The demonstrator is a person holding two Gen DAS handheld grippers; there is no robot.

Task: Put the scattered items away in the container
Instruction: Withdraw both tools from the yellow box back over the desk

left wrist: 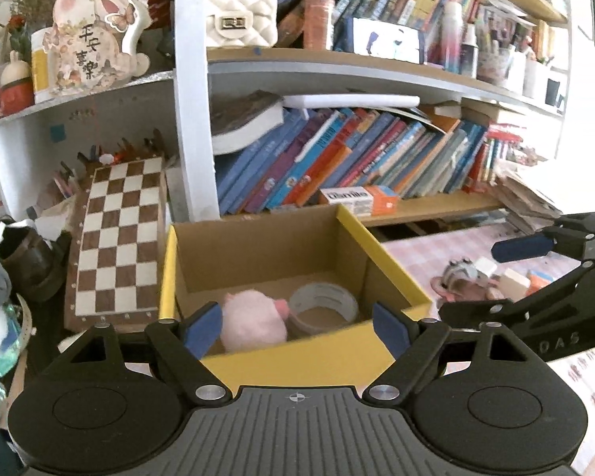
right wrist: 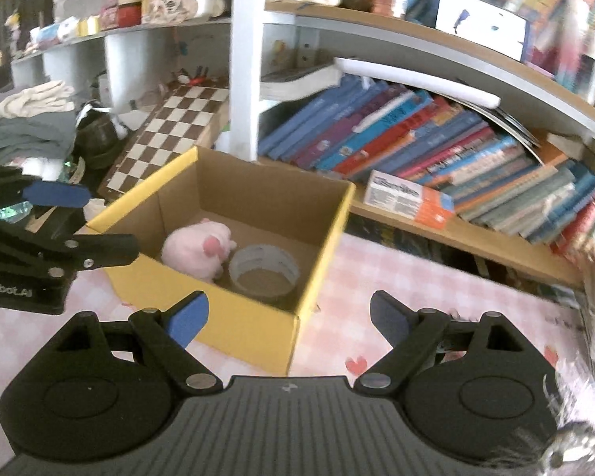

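Note:
A yellow cardboard box (left wrist: pixel 297 361) (right wrist: pixel 238 325) stands open on the pink checked cloth. Inside it lie a pink plush toy (left wrist: pixel 254 321) (right wrist: pixel 198 248) and a roll of clear tape (left wrist: pixel 323 305) (right wrist: pixel 263 267). My left gripper (left wrist: pixel 297 329) (right wrist: pixel 83 222) hangs open and empty over the box's near-left edge. My right gripper (right wrist: pixel 289 317) (left wrist: pixel 496 277) is open and empty too, just right of the box's near corner. Several loose items (left wrist: pixel 484 277), a fluffy grey piece and small white and orange blocks, lie on the cloth to the right of the box.
A bookshelf (left wrist: pixel 436 208) packed with leaning books (right wrist: pixel 416 146) runs behind the box. A chessboard (left wrist: pixel 119 238) leans at the box's left, with a brown shoe (left wrist: pixel 31 265) and piled clothes (right wrist: pixel 27 127) beyond. A fluffy silver thing (right wrist: pixel 567 448) shows at the right wrist view's lower right.

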